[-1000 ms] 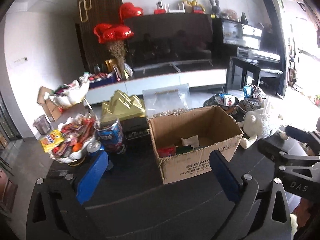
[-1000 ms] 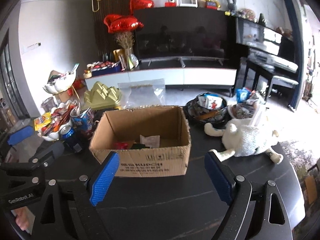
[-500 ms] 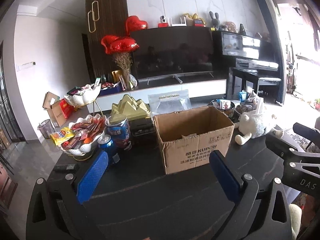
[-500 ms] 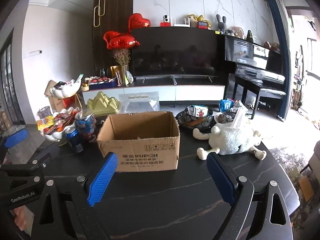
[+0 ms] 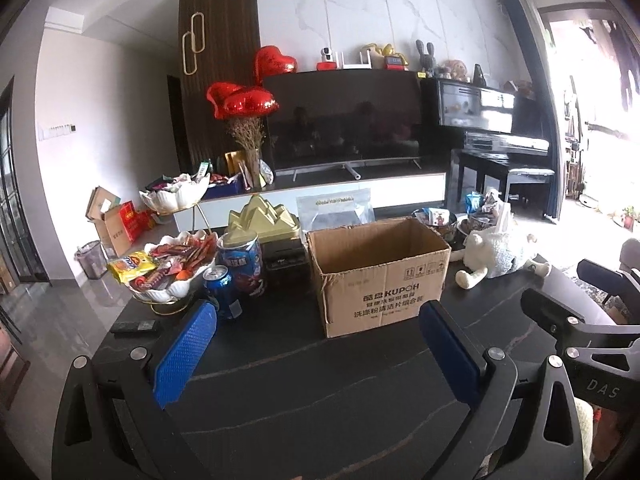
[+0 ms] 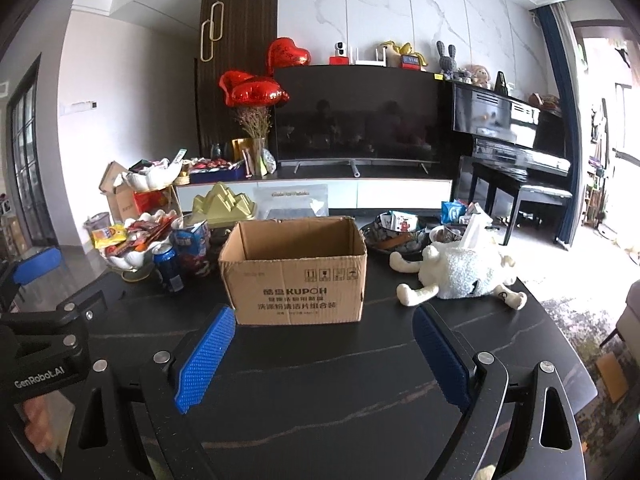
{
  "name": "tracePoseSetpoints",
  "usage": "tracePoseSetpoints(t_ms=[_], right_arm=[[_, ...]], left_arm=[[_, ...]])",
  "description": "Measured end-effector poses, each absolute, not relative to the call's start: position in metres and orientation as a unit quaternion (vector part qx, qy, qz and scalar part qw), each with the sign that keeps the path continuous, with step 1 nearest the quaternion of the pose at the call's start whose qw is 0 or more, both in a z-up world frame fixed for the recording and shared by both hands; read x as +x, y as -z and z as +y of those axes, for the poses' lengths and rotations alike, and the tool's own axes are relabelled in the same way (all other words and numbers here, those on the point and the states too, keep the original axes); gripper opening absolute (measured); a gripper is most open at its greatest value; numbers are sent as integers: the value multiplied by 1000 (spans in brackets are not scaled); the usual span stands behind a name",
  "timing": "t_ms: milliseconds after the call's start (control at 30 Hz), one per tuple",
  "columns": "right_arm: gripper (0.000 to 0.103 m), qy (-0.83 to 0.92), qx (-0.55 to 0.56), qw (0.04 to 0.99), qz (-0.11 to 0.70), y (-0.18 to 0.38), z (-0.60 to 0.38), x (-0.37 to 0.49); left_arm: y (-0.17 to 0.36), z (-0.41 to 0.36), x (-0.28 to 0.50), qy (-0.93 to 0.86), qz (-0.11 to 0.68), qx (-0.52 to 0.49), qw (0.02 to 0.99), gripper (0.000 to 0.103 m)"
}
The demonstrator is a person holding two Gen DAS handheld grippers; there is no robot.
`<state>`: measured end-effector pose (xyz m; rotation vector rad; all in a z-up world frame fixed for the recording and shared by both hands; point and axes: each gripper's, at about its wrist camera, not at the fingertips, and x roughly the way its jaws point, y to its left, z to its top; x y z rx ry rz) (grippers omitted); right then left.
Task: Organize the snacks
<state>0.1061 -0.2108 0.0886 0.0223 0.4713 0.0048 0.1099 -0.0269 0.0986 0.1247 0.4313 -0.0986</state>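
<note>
A: Snacks: one white shell-shaped bowl of wrapped snacks stands near the left edge of the dark marble-veined counter, and one open brown cardboard box sits mid-counter.

B: What else is there?

A: One blue drink can and one blue snack tub are just beside the bowl. One white plush sheep lies to the right of the box.

B: The claws?

A: Two. The left claw and the right claw both stand wide apart over bare counter, gripping nothing.
</note>
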Motion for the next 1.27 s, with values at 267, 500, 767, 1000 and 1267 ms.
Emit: tracePoseSetpoints(t_ms=[267,500,767,1000,1267], right_arm=[[91,-5,9,976,218,-92,-211,89],[91,-8,7,976,216,-92,-209,85],[91,-11,5,976,218,-91,-207,82],[91,-15,5,975,221,-89,-207,80],[91,-17,4,974,225,-85,-206,83]], left_arm=[[-97,-27,94,60,208,64,974,103],[-97,-24,86,58,202,64,976,103],[-95,-23,84,59,204,62,975,103],[-92,-22,83,62,205,62,975,103],[-90,-24,82,57,204,62,975,103]])
